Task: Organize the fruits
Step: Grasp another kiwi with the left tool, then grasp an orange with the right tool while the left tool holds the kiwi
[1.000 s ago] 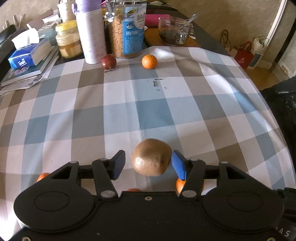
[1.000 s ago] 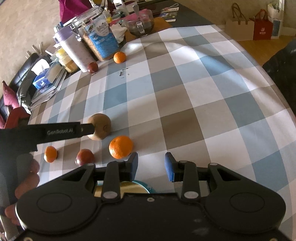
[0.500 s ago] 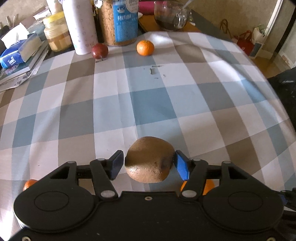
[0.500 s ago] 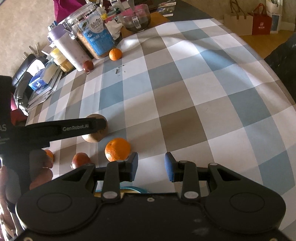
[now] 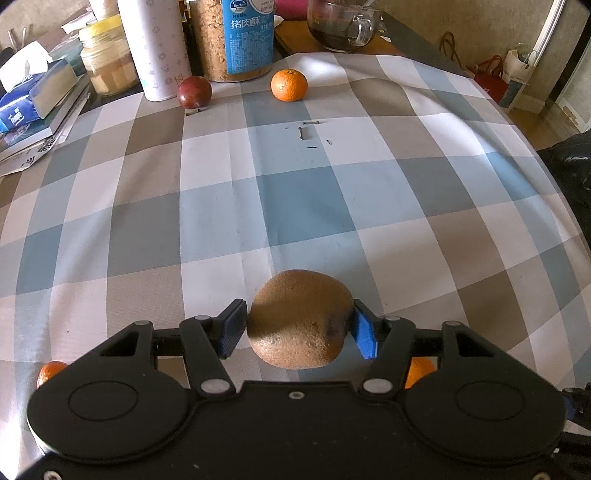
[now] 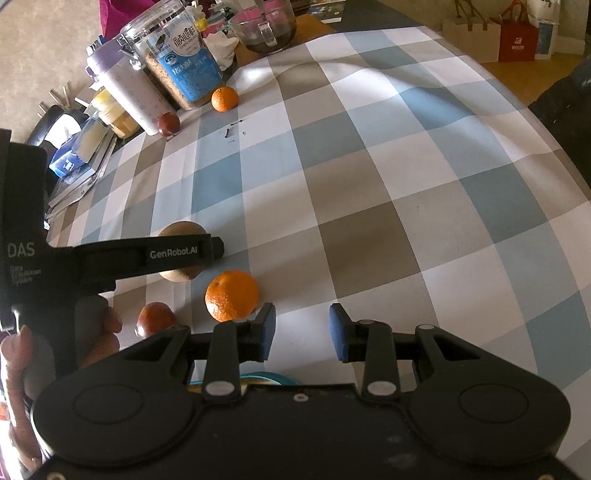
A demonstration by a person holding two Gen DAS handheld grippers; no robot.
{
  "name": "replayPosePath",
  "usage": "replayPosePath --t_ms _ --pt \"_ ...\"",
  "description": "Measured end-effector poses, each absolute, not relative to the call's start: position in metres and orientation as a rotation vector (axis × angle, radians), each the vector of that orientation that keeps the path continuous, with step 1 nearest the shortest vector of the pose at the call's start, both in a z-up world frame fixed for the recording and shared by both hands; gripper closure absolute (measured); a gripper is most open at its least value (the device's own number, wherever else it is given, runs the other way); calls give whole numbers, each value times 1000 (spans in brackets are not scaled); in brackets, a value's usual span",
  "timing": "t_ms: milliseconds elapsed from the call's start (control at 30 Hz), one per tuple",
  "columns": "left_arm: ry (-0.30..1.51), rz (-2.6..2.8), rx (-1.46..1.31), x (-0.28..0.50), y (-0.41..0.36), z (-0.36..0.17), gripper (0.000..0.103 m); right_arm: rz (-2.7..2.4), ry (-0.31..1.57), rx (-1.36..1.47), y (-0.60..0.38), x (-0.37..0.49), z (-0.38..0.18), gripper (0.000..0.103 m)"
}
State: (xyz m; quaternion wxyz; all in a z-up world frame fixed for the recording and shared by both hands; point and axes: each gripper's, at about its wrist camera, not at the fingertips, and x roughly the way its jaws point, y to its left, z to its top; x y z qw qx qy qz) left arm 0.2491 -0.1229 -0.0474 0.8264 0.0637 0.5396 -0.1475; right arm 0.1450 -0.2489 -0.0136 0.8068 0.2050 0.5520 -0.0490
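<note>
Centrally, the blue pads [image 5: 232, 329] of the left gripper [image 5: 299, 330] clamp a brown kiwi [image 5: 300, 319] from both sides, at 6 o'clock in the left wrist view. Two orange fruits are partly hidden behind the gripper body, one at 8 o'clock [image 5: 51, 371] and one at 4 o'clock [image 5: 417, 371]. Beyond the kiwi the checked tablecloth [image 5: 295, 192] extends to 12 o'clock, where a mandarin [image 5: 289, 85] and a dark red fruit [image 5: 194, 92] lie apart, in front of a white bottle [image 5: 155, 48] and a blue-labelled jar [image 5: 236, 37]. A glass cup [image 5: 341, 24] stands at 1 o'clock, and a tissue pack [image 5: 29, 99] lies on books at 10 o'clock.

In the right wrist view, the right gripper [image 6: 302, 332] has its fingers apart, with nothing between them, over the cloth at 6 o'clock. A large orange [image 6: 232, 294] lies just beside its left pad at 9 o'clock. A reddish fruit [image 6: 155, 318] lies farther left. The left gripper's arm crosses at 9 o'clock, with the kiwi showing above and below it, and the left hand [image 6: 99, 339] grips its handle.
</note>
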Motion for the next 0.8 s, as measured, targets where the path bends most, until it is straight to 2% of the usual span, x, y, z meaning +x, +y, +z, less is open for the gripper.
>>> replayPosePath --t_ms 500,800 --pt "1147 -280 135 247 -115 -45 42 -111 1176 427 -245 142 -11 68" --pt "1077 -192 83 240 -70 -10 42 -104 1163 409 -239 140 -5 68"
